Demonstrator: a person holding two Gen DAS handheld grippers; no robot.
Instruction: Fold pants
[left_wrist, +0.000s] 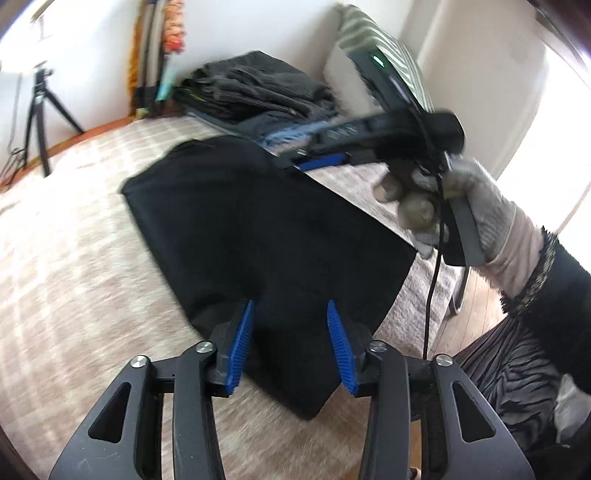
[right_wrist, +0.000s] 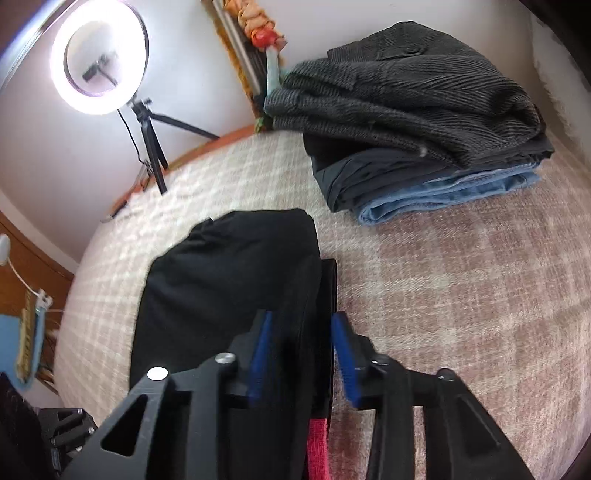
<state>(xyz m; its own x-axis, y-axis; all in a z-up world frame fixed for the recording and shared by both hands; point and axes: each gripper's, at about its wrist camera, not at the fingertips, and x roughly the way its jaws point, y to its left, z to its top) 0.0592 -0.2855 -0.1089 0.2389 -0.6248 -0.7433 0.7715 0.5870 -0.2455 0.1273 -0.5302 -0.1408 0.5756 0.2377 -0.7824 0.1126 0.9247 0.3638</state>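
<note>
Black pants (left_wrist: 266, 236) lie folded into a flat rectangle on the plaid-covered bed (left_wrist: 74, 258). My left gripper (left_wrist: 291, 328) is open, its blue pads on either side of the near corner of the pants, holding nothing. In the left wrist view my right gripper (left_wrist: 321, 162), held by a gloved hand, hovers over the far right edge of the pants. In the right wrist view the right gripper (right_wrist: 301, 339) is open above the edge of the black pants (right_wrist: 229, 280); a red strip (right_wrist: 317, 446) shows below it.
A stack of folded clothes (right_wrist: 413, 110), dark corduroy on top and blue jeans at the bottom, sits at the far end of the bed (right_wrist: 461, 295). A ring light on a tripod (right_wrist: 99, 59) stands by the wall. A striped pillow (left_wrist: 384, 48) is at the back right.
</note>
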